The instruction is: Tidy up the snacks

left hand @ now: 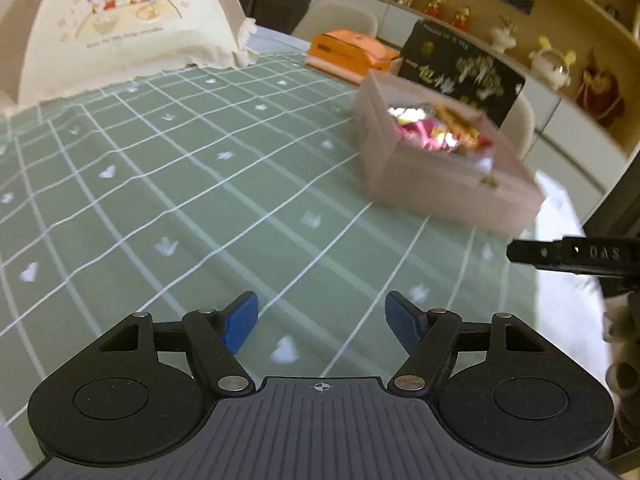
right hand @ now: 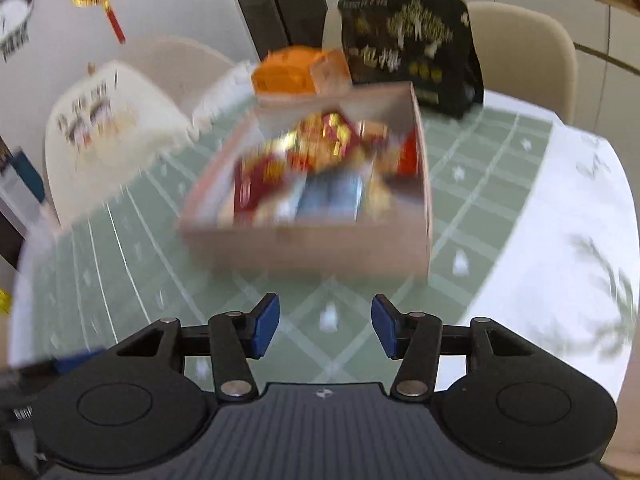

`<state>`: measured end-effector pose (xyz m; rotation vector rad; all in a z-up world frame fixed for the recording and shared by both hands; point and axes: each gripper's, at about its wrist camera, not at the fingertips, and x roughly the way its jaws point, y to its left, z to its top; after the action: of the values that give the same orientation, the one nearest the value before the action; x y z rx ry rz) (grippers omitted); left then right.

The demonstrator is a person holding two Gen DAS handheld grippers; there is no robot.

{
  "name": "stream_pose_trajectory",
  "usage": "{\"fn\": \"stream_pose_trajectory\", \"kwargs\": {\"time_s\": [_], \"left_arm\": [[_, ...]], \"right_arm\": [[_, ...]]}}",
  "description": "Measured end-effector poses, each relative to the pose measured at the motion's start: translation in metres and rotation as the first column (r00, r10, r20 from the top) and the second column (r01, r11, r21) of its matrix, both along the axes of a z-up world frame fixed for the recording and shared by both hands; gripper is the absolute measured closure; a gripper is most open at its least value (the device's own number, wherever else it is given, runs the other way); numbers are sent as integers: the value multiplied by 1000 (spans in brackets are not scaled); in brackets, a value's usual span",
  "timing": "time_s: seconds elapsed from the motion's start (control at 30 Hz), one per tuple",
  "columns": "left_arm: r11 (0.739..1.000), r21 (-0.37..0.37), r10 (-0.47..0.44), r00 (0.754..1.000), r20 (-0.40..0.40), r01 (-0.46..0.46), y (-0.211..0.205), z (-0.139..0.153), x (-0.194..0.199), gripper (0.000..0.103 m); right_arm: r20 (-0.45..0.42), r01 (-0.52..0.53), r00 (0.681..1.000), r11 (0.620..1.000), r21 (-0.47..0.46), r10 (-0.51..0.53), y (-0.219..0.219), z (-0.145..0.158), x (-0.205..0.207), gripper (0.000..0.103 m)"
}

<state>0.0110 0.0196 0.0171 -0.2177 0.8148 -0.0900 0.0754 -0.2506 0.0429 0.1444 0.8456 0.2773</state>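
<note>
Nearest the left wrist camera, the left gripper hung over the green checked tablecloth with its blue pads spread wide and nothing between them. Past the pads the cloth ran bare toward the far edge of the table. Ahead and to the right stood the pale pink box, open at the top, with bright snack packets piled inside it; the picture there was blurred and the single packets could not be told apart. Behind the box lay an orange carton, and just beside that stood a black bag with gold print. At the far left a cream food cover with a cartoon of two children sat on the table. A black part of the other tool reached in from the right edge.

In the right wrist view the right gripper likewise had its jaws well apart and held nothing, hovering over the cloth just short of the box. The box stood straight ahead, its near wall facing the camera, with red, gold and blue snack packets heaped in it, smeared by blur. The orange carton and the black bag stood behind it, and the cream cover was off to the left.
</note>
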Motion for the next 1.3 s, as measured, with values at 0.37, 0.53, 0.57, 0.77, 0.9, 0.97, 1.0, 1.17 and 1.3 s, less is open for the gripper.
{"fn": "stream_pose_trajectory", "kwargs": {"time_s": [0.37, 0.53, 0.57, 0.77, 0.9, 0.97, 1.0, 1.17, 1.3], "left_arm": [[970, 237, -84, 985, 149, 47, -26, -18, 4, 24], [969, 243, -86, 985, 151, 48, -28, -18, 11, 24], [969, 243, -88, 984, 152, 49, -28, -19, 12, 24], [968, 246, -91, 983, 158, 50, -28, -19, 13, 24], [968, 247, -91, 983, 158, 50, -28, -19, 13, 24], [968, 246, -92, 983, 159, 51, -28, -20, 13, 24], [968, 246, -92, 983, 158, 51, -29, -19, 13, 24], [968, 245, -94, 983, 156, 54, -29, -19, 14, 24], [968, 245, -94, 983, 155, 54, -29, -18, 15, 24]], "right_arm": [[114, 111, 989, 983, -144, -95, 62, -45, -41, 24], [132, 211, 973, 960, -186, -189, 57, -52, -42, 0], [131, 226, 970, 956, -185, -204, 56, -52, -41, 0], [180, 227, 964, 957, -178, -195, 54, -57, -42, 0], [200, 231, 960, 957, -175, -195, 56, -58, -42, 0], [202, 231, 960, 957, -173, -195, 56, -59, -42, 0], [203, 231, 960, 957, -174, -195, 57, -59, -42, 0], [203, 231, 960, 957, -173, -195, 56, -59, -42, 0], [203, 231, 960, 957, -174, -195, 56, -59, -42, 0]]}}
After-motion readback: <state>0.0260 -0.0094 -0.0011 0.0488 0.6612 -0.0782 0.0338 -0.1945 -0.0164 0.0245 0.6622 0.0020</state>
